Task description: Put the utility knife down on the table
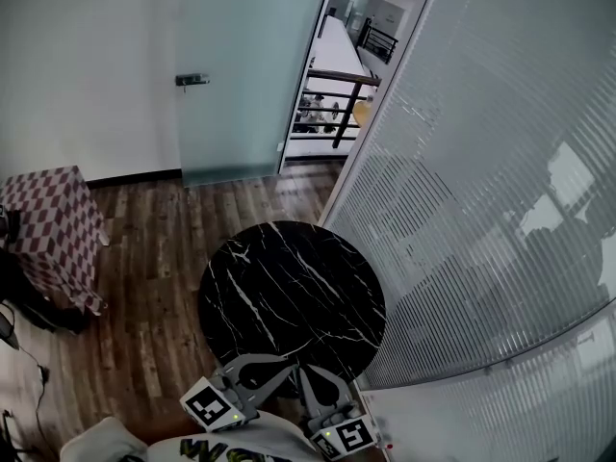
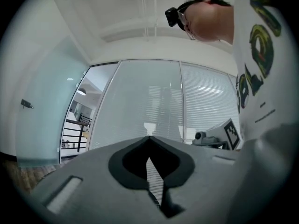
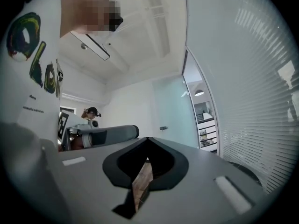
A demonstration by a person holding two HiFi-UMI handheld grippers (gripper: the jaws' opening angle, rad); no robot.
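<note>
Utility knife: not visible in any view, so its place can't be told; nothing that reads as a knife shows on the round black marble table, whose white-veined top is seen from above in head view. Left gripper: jaws fully together, tips meeting, nothing btwn them, only window blinds showing through the slit behind the pads. Right gripper: same, jaws closed tip to tip w/ nothing held, a sliver of wood floor seen through the gap. In head view both grippers sit close together at the table's near edge, tips almost meeting, marker cubes toward the person's white printed shirt. Each gripper view catches the other gripper alongside, pointing roughly level into the room. Right of the table runs a curved glass wall w/ blinds. Beyond the table is a frosted glass door w/ a handle. A red-and-white checkered box stands on the floor at far left.
</note>
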